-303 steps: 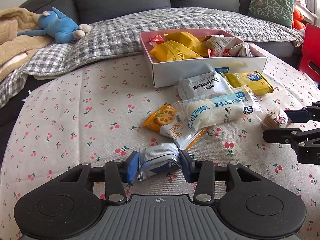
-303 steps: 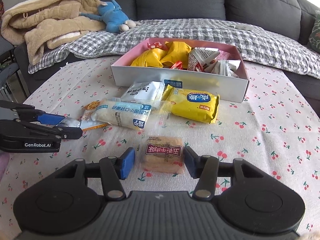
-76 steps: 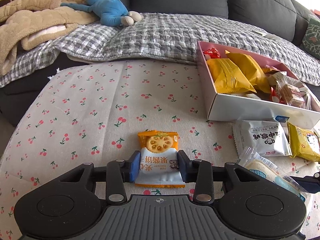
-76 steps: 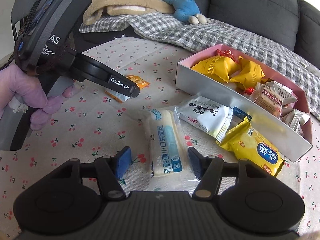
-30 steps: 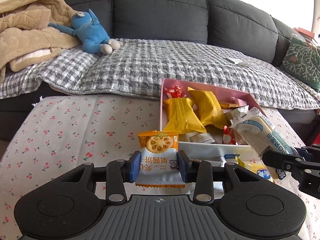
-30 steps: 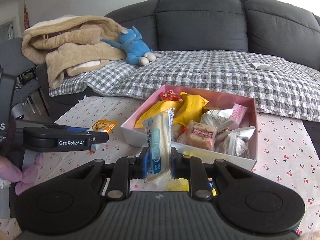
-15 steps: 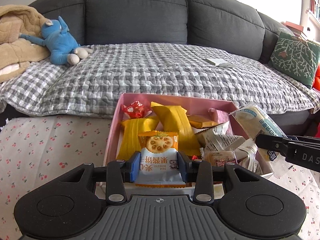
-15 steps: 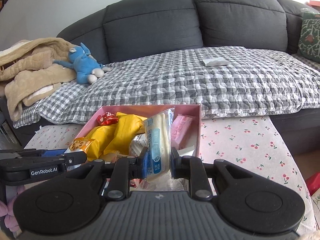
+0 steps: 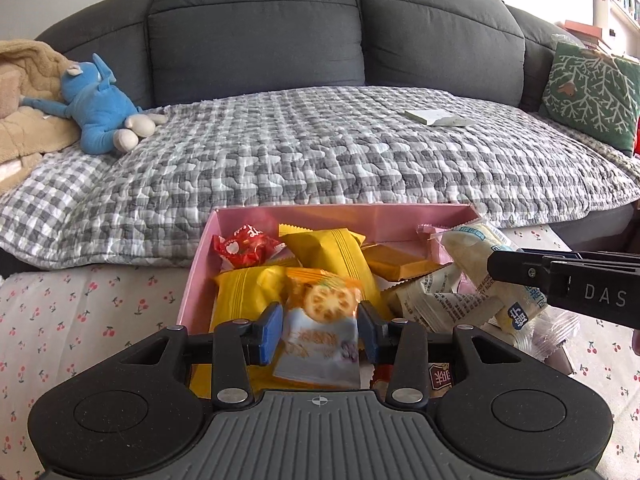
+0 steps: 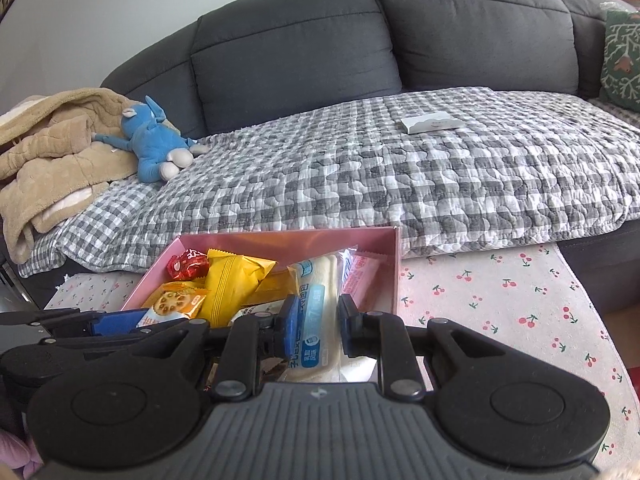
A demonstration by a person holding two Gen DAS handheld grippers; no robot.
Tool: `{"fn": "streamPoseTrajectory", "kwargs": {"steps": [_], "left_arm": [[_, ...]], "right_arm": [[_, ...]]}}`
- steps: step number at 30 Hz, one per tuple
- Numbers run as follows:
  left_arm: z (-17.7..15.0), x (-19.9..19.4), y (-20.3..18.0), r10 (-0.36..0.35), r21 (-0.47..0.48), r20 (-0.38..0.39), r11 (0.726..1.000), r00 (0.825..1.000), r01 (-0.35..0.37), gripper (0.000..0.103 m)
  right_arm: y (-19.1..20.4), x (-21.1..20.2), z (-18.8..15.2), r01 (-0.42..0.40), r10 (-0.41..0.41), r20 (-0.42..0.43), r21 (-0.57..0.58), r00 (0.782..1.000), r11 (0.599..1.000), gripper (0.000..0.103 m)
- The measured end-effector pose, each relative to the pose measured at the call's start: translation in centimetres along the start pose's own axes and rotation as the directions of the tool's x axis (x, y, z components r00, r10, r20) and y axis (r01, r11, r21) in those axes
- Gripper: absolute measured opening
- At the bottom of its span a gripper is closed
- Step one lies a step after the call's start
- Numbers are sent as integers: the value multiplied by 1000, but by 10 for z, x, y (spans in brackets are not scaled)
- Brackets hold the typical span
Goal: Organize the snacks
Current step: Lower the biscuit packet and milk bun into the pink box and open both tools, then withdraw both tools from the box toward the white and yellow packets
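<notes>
Biscuit packet [image 9: 318, 332] loose between the spread fingers of the left gripper [image 9: 319, 330] above the pink box [image 9: 340, 212], bread roll [image 10: 316, 316] pinched upright by the right gripper [image 10: 315, 324]

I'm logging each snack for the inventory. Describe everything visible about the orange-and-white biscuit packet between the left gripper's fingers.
The biscuit packet is a flat, glossy plastic pouch: orange crimped top, a round lattice biscuit pictured below it, pale blue-white lower half with print blurred by motion. It sits tilted between the left gripper's blue pads, which look parted from its sides, so it seems released. It is over the yellow packets inside the pink box.
</notes>
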State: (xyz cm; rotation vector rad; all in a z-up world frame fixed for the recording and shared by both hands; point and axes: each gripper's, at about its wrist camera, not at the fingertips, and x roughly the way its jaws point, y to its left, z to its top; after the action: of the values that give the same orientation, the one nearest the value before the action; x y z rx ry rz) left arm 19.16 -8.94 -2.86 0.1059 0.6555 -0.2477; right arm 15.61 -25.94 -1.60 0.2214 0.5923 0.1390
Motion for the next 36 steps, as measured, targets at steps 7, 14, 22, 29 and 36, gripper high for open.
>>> {"fn": "streamPoseTrajectory", "kwargs": {"steps": [7, 14, 22, 29, 36], "left_arm": [[-2, -3, -2, -15, 5, 14, 1000, 1000, 14, 60], [-3, -19, 3, -31, 8, 22, 999, 999, 31, 72], [-13, -47, 16, -45, 8, 27, 999, 999, 45, 83], [-28, -72, 29, -31, 37, 32, 999, 999, 30, 90], [-44, -93, 44, -25, 55, 33, 998, 999, 23, 94]], "right_arm": [[-8, -4, 2, 1, -1, 15, 40, 1000, 999, 35], [-6, -15, 6, 7, -9, 29, 56, 1000, 998, 59], [10, -37, 3, 25, -25, 6, -4, 1000, 1000, 79], [27, -55, -8, 29, -29, -13, -46, 999, 999, 92], [42, -67, -23, 44, -48, -41, -102, 998, 994, 95]]}}
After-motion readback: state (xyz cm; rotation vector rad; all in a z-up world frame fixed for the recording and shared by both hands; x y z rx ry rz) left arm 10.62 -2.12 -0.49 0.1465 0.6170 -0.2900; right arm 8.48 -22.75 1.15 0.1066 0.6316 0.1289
